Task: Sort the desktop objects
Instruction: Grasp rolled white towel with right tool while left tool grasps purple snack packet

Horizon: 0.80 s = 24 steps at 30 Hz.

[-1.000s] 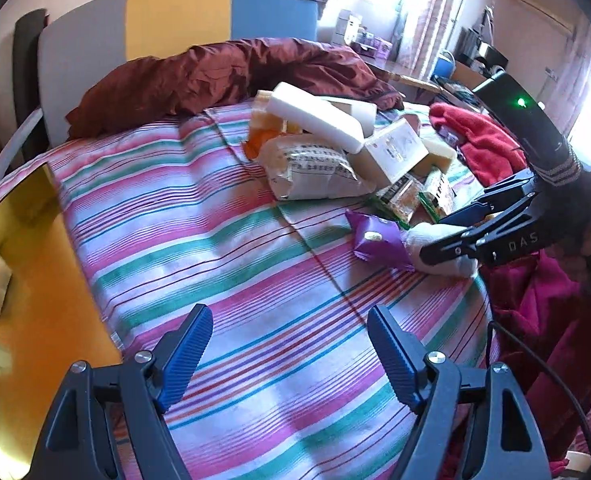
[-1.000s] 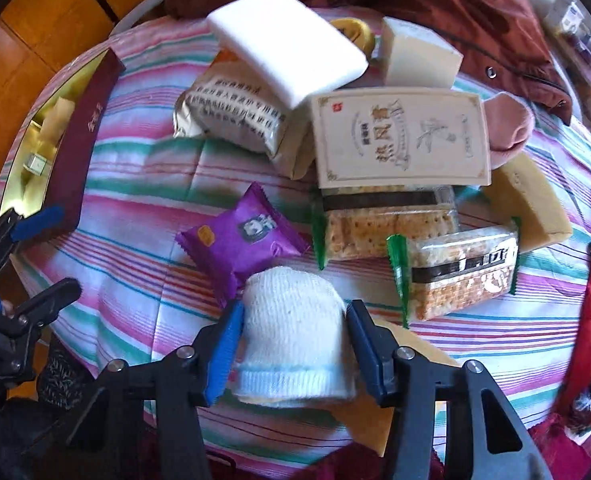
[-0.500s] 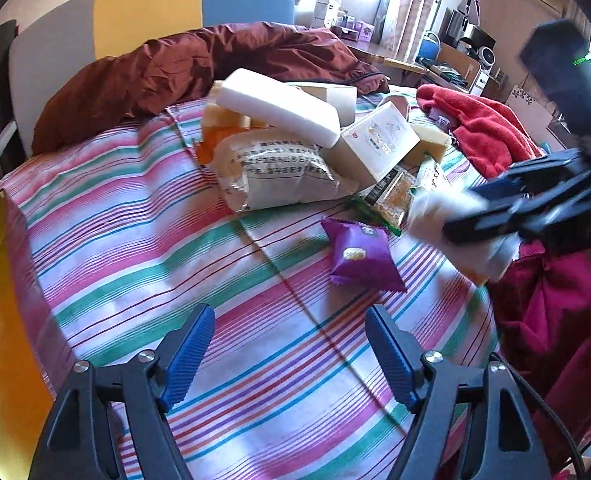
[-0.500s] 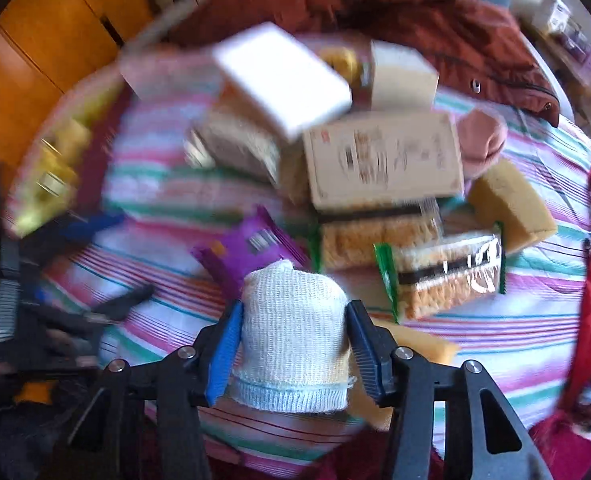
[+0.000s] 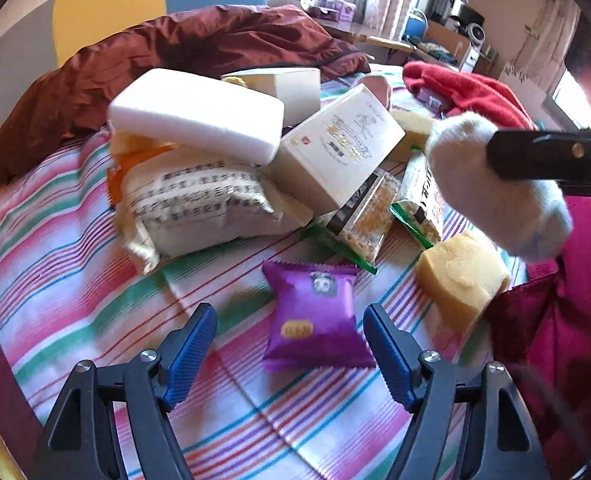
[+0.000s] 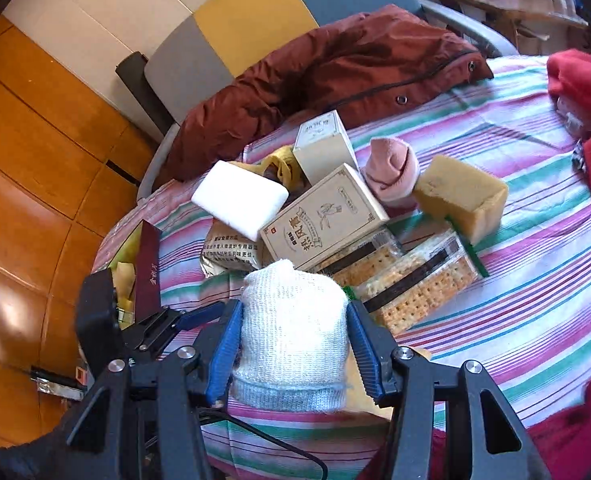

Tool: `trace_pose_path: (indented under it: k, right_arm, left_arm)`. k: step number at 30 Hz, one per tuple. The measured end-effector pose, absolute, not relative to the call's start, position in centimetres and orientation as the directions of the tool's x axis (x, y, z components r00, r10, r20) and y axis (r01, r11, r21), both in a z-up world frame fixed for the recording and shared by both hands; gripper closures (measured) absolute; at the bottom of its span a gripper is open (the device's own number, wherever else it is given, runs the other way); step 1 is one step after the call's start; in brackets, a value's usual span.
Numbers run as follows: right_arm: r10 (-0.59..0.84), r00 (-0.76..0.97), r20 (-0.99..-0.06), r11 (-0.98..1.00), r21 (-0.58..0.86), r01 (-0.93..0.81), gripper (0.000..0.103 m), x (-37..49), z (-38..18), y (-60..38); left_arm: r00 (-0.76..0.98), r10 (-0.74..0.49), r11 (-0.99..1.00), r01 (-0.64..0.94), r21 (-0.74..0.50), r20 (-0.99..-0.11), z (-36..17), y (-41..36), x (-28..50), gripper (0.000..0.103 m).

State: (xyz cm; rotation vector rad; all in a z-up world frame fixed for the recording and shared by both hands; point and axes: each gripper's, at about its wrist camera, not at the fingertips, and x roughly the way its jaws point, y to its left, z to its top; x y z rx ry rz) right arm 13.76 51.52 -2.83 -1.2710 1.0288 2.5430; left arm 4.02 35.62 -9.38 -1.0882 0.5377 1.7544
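My right gripper (image 6: 293, 344) is shut on a rolled white sock (image 6: 291, 332) and holds it lifted above the striped tablecloth (image 6: 535, 288); the sock also shows in the left wrist view (image 5: 495, 192). My left gripper (image 5: 289, 344) is open, its blue fingers on either side of a purple snack packet (image 5: 313, 316) that lies flat on the cloth. Behind lie a white foam block (image 5: 199, 112), a cream box (image 5: 335, 152), cracker packs (image 6: 411, 280), a yellow sponge (image 5: 461, 280) and a pink sock (image 6: 391, 168).
A dark red jacket (image 6: 327, 80) lies across the table's far side and a red garment (image 6: 583, 92) at the right. A maroon box (image 6: 147, 272) sits at the table's left edge. A paper-wrapped bag (image 5: 199, 204) lies under the foam block.
The right gripper has lifted the white sock up off the cloth and away from the pile. The left gripper has moved forward until its fingers flank the purple packet.
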Motion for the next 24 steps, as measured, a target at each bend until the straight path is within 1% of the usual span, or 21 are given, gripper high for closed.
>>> trace_pose_path:
  k: [3,5,7,10,14,18,24]
  right_arm:
    - [-0.205,-0.639,-0.741,-0.752,0.537,-0.382,0.050,13.5,-3.5,51.5]
    - [-0.189,-0.628,-0.755,-0.764,0.515,-0.389,0.050,12.8,-3.8,51.1]
    - [-0.173,-0.627,-0.759,-0.780,0.494,-0.383,0.050,12.5,-3.7,50.6]
    - [-0.164,-0.627,-0.762,-0.786,0.485,-0.384,0.050,12.3,-3.8,50.4]
    - [-0.161,-0.633,-0.757,-0.783,0.489,-0.385,0.050,12.5,-3.7,50.6]
    - [-0.156,-0.635,-0.756,-0.784,0.486,-0.386,0.050,12.5,-3.6,50.6]
    - [-0.146,-0.634,-0.759,-0.794,0.472,-0.383,0.050,12.4,-3.5,50.3]
  left_arm:
    - [-0.153,0.472,-0.430,-0.900,-0.075,-0.868,-9.9,36.5,4.3,0.029]
    - [-0.168,0.449,-0.423,-0.905,-0.043,-0.878,-10.4,37.0,4.5,0.037]
    - [-0.186,0.440,-0.423,-0.906,-0.021,-0.878,-10.7,37.1,4.6,0.041]
    - [-0.207,0.449,-0.423,-0.906,-0.003,-0.869,-10.7,36.9,4.7,0.057]
    - [-0.216,0.466,-0.437,-0.900,-0.011,-0.858,-10.8,35.8,4.6,0.060]
    - [-0.238,0.483,-0.482,-0.876,-0.029,-0.842,-10.3,33.8,4.6,0.060]
    - [-0.283,0.543,-0.533,-0.844,-0.064,-0.791,-6.9,29.6,4.8,0.060]
